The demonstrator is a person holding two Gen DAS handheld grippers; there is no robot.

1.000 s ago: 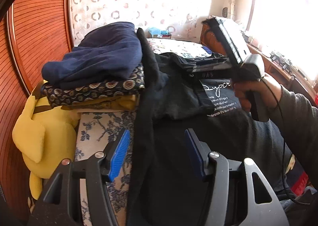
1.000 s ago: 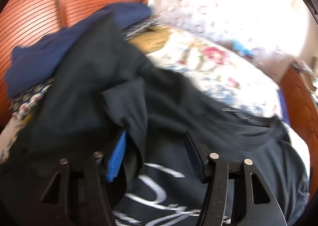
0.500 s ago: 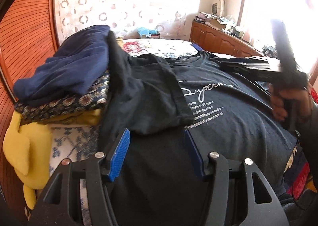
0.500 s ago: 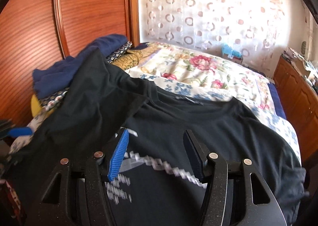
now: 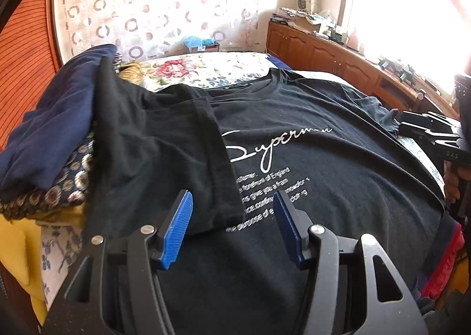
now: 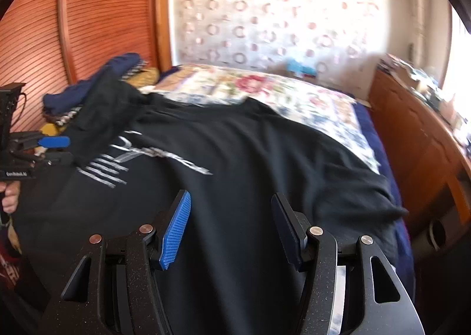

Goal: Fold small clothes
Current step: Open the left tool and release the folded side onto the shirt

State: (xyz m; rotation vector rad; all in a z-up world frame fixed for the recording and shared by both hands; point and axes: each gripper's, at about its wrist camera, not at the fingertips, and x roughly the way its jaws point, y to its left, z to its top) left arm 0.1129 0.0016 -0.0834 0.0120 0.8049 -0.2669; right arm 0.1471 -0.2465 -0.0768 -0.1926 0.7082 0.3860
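Black T-shirt (image 5: 309, 158) spread print-up on the bed (image 5: 206, 70), its left sleeve (image 5: 164, 158) folded inward to narrow it; left tongs (image 5: 232, 226) and right tongs (image 6: 231, 229) hover near, jaws wide apart and empty, seemingly freed for the next fold.

Cloth, wood, plastic
Matt black cloth shirt (image 5: 338, 158); ribbed blue pads (image 5: 176, 232); glossy slatted wood door (image 6: 103, 11); floral cloth bedspread (image 6: 265, 90).
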